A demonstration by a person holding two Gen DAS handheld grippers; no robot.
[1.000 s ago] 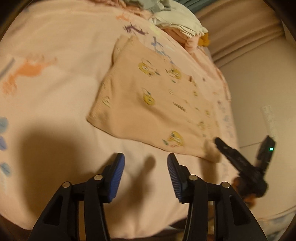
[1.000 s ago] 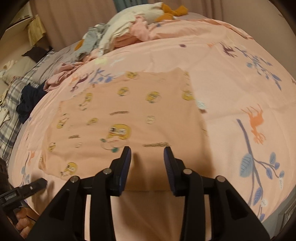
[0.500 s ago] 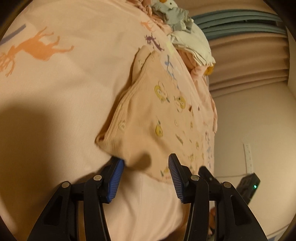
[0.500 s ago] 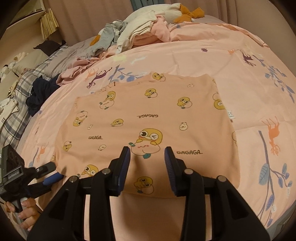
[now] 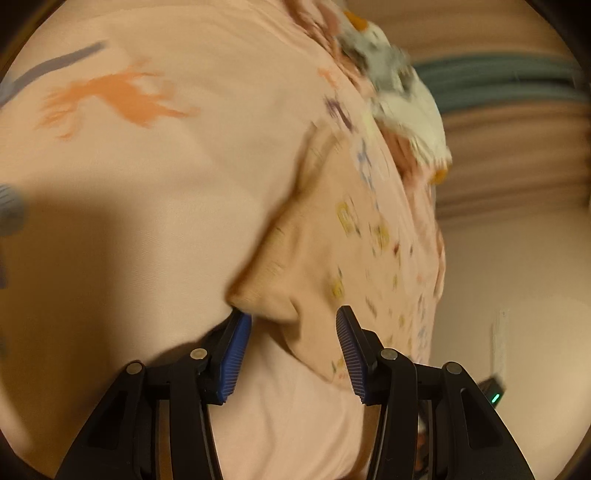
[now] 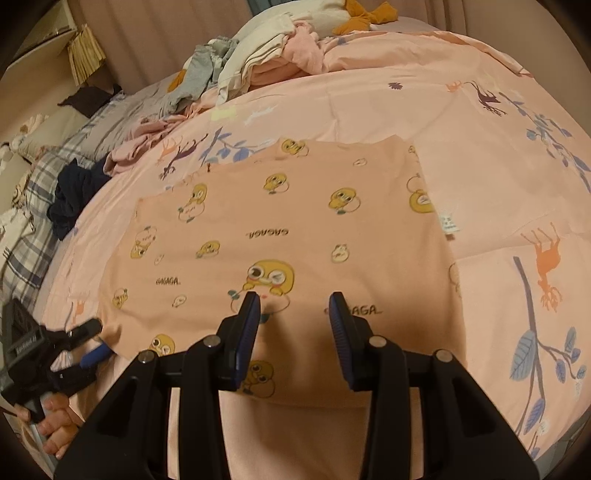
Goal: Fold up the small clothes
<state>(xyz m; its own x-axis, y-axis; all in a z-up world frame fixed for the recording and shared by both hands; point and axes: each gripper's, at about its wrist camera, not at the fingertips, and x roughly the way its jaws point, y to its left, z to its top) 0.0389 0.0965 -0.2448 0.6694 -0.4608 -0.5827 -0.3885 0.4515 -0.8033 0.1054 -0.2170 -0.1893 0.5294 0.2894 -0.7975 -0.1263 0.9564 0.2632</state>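
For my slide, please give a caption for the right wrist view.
Open right gripper above a peach duck-print garment lying flat on the bedspread.

A bedroom in a home

A bed is covered by a pink animal-print duvet (image 6: 461,122), loose laundry is heaped (image 6: 273,48) near beige pleated curtains (image 6: 166,33), and a plaid pillow (image 6: 26,236) is seen alongside.

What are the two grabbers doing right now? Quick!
Left gripper: open, a corner of the peach shirt between its fingers, not pinched.
Right gripper: open, holding nothing, over the shirt's near edge.
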